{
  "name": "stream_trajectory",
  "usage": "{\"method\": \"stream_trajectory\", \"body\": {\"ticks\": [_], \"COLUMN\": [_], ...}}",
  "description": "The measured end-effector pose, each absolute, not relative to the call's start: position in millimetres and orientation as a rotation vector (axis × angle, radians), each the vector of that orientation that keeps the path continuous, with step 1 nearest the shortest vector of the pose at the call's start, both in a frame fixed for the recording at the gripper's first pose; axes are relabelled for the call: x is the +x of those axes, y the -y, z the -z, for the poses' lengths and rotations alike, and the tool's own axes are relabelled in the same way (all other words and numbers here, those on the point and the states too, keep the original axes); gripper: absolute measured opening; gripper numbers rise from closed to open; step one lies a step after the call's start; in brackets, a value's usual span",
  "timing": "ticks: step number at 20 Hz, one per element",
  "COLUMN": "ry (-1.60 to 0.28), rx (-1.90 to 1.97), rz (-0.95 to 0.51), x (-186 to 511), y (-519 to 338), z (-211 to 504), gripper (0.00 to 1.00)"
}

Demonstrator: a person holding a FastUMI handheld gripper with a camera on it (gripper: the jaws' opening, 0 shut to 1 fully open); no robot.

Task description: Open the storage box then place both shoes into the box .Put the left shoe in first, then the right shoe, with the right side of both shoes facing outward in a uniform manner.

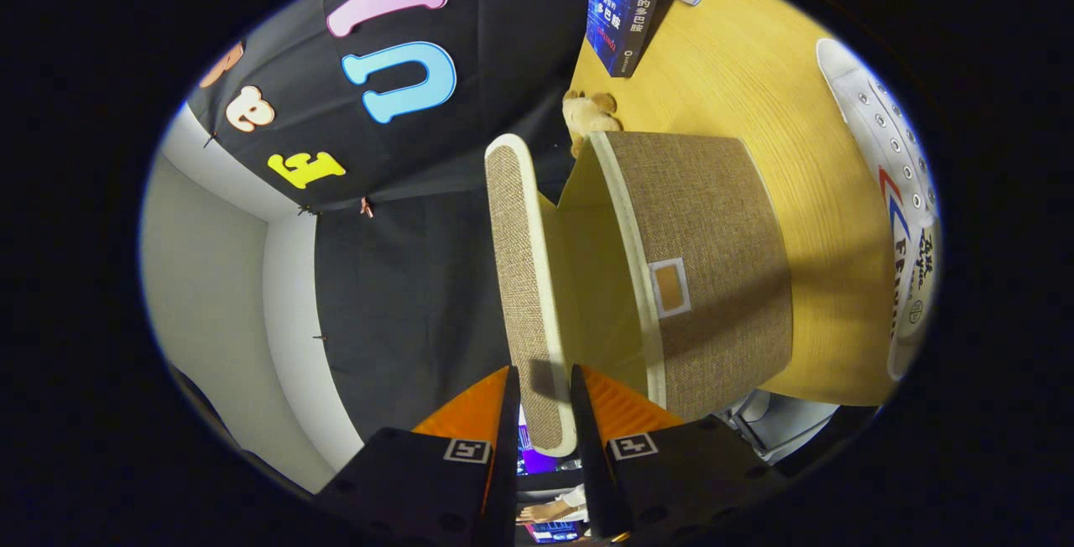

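The storage box (713,237) is a brown woven fabric box with a small label window, standing on the yellow wooden table (755,69). Its lid (513,237) is swung up and away from the body, and the pale yellow inside shows. My gripper (542,369) is shut on the free edge of the lid, one finger on each face. A white lace-up shoe (898,186) with red and blue stripes lies on the table beyond the box's far side, apart from it. A second shoe I cannot make out.
A blue book (621,18) stands at the table's back, with more books beside it. A small tan plush toy (591,111) sits next to the box's far corner. A white wall (210,262) lies past the lid.
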State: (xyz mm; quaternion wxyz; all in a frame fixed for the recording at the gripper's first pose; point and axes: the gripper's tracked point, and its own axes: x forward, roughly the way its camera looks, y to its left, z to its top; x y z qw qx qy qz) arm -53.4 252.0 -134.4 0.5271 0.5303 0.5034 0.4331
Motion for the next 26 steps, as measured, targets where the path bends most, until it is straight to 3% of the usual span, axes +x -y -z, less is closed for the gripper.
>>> {"method": "stream_trajectory", "body": {"ticks": [1,2,6,15,26], "ry": [-1.195,-1.172,-1.105,-1.047,-0.963], "rx": [1.259,1.248,1.24,1.197,1.105], "rz": [-1.041,-1.029,-1.039,-1.0,-1.014], "x": [-58,-52,-60,-49,-45], "y": [-256,-257,-270,-291,-405], "z": [131,134,117,72,24], "gripper": [0.37,0.15,0.05,0.05,0.05]}}
